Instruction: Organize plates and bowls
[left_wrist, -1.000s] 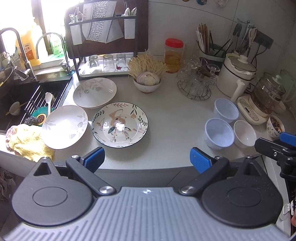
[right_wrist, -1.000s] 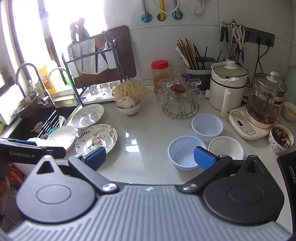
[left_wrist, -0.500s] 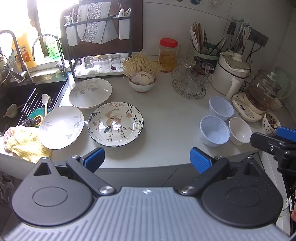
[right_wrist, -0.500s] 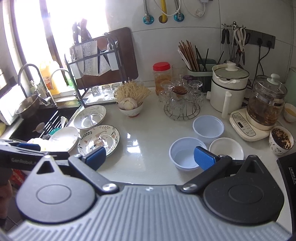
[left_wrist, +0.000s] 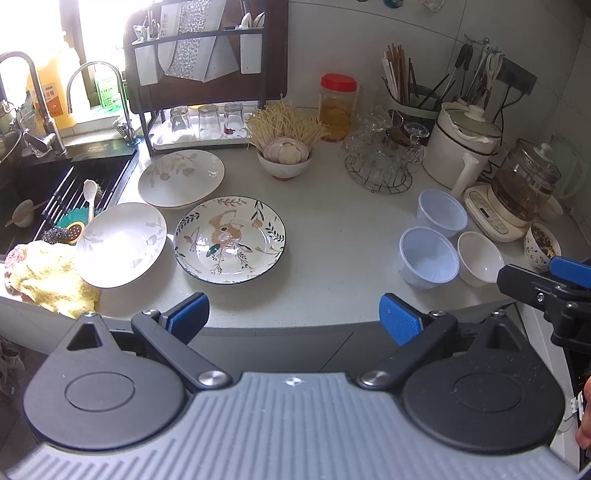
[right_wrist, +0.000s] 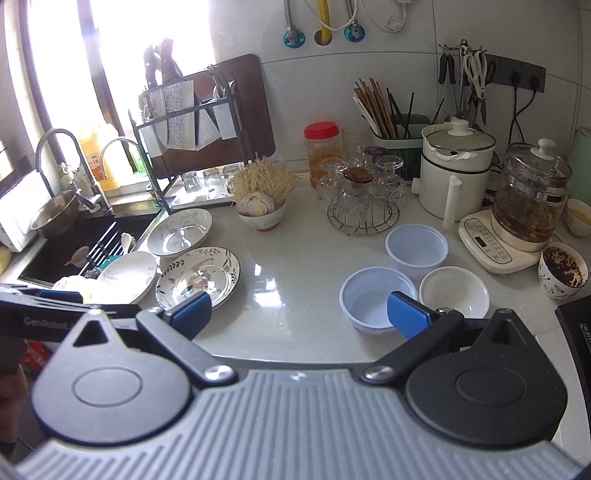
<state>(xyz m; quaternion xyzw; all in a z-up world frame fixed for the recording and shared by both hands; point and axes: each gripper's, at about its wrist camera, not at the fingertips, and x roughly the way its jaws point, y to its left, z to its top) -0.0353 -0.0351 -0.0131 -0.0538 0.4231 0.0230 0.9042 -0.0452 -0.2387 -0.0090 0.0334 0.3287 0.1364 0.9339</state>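
Note:
Three plates lie on the grey counter at the left: a patterned plate (left_wrist: 229, 240), a white plate (left_wrist: 122, 243) resting partly on a yellow cloth, and a leaf-print plate (left_wrist: 181, 178) behind them. At the right stand two translucent plastic bowls (left_wrist: 428, 256) (left_wrist: 441, 212) and a small white bowl (left_wrist: 479, 257). My left gripper (left_wrist: 293, 319) is open and empty, in front of the counter edge. My right gripper (right_wrist: 299, 312) is open and empty above the counter's front, its right finger over the near plastic bowl (right_wrist: 376, 295). The patterned plate (right_wrist: 197, 277) shows in that view too.
A sink (left_wrist: 44, 192) with a dish rack (left_wrist: 207, 74) is at the back left. A bowl of garlic and noodles (left_wrist: 284, 155), a glass stand (left_wrist: 380, 162), a white cooker (left_wrist: 458, 147), a kettle (left_wrist: 521, 188) and a filled cup (left_wrist: 541, 245) line the back and right.
Both grippers have drawn back a little and risen; the counter objects look slightly smaller and further off. Nothing on the counter has moved. Both stay open.

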